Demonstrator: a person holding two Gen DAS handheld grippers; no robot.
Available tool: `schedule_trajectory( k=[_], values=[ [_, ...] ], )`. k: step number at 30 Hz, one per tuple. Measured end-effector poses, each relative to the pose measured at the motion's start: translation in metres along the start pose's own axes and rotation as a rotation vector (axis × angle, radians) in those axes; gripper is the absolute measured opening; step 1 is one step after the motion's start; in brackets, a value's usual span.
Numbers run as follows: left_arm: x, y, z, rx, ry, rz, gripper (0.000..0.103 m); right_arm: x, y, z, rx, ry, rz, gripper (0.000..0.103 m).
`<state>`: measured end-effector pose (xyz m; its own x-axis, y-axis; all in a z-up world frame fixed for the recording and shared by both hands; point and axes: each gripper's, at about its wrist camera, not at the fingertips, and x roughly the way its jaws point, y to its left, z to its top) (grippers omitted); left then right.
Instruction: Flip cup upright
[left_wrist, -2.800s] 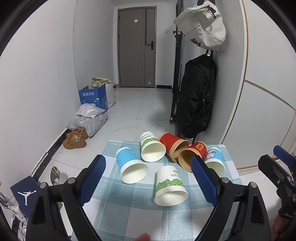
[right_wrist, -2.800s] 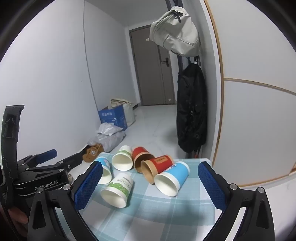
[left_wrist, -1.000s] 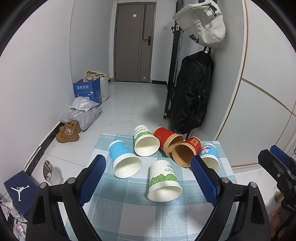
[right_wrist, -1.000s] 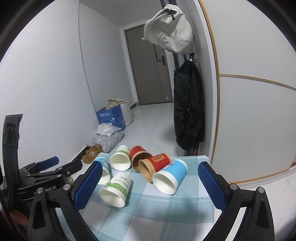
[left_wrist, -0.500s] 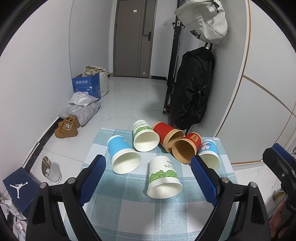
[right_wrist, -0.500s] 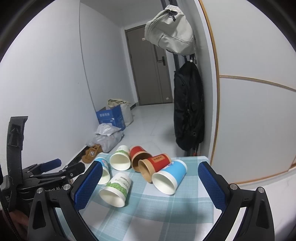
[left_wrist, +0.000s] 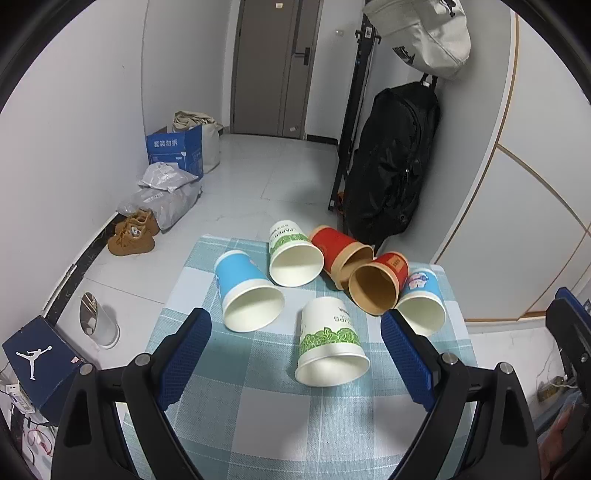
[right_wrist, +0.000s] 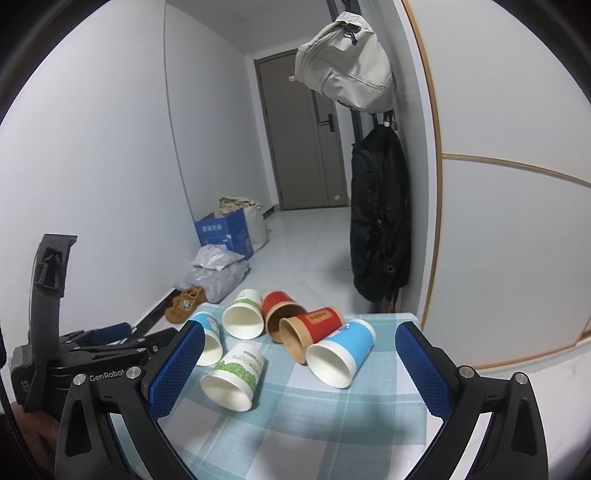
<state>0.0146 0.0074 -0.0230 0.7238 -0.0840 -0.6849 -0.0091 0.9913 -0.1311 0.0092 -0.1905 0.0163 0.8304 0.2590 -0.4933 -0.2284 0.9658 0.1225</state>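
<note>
Six paper cups (left_wrist: 330, 341) lie tipped ahead of the wide-open, empty left gripper (left_wrist: 295, 356) and right gripper (right_wrist: 301, 373); black backpack (left_wrist: 391, 162) hangs beyond.

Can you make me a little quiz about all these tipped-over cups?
1. How many cups lie on the checked cloth?
2. True or false: the left gripper has its fingers shut on a cup.
3. Which cup lies nearest the left gripper: A) the red cup, B) the white cup with green leaves, C) the blue cup at the left?

Key: 1. Six, all on their sides. 2. False: both it and the right gripper are open and empty. 3. B.
</note>
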Motion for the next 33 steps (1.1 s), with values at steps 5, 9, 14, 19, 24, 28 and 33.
schedule_trajectory(
  k=[5,9,14,19,24,28,33],
  values=[
    [0.018,0.001,-0.004,-0.012,0.119,-0.089,0.091,-0.004,-0.002,0.004,0.012,-0.012,0.032,0.103],
    [0.033,0.001,0.001,-0.02,0.223,-0.133,0.09,-0.003,-0.011,0.007,0.043,-0.011,0.031,0.103],
    [0.061,-0.014,0.016,0.004,0.36,-0.157,0.09,0.001,-0.03,0.013,0.128,0.004,0.054,0.103],
    [0.091,-0.026,0.027,0.032,0.506,-0.106,0.09,0.002,-0.04,0.021,0.165,0.002,0.094,0.103],
    [0.118,-0.022,0.03,0.02,0.619,-0.04,0.086,0.004,-0.047,0.022,0.183,0.01,0.121,0.103],
    [0.133,-0.026,0.023,0.044,0.712,-0.035,0.074,0.004,-0.051,0.021,0.197,0.028,0.137,0.103],
    [0.143,-0.028,0.014,0.045,0.784,-0.04,0.065,0.005,-0.053,0.019,0.219,0.038,0.16,0.103]
  ],
)
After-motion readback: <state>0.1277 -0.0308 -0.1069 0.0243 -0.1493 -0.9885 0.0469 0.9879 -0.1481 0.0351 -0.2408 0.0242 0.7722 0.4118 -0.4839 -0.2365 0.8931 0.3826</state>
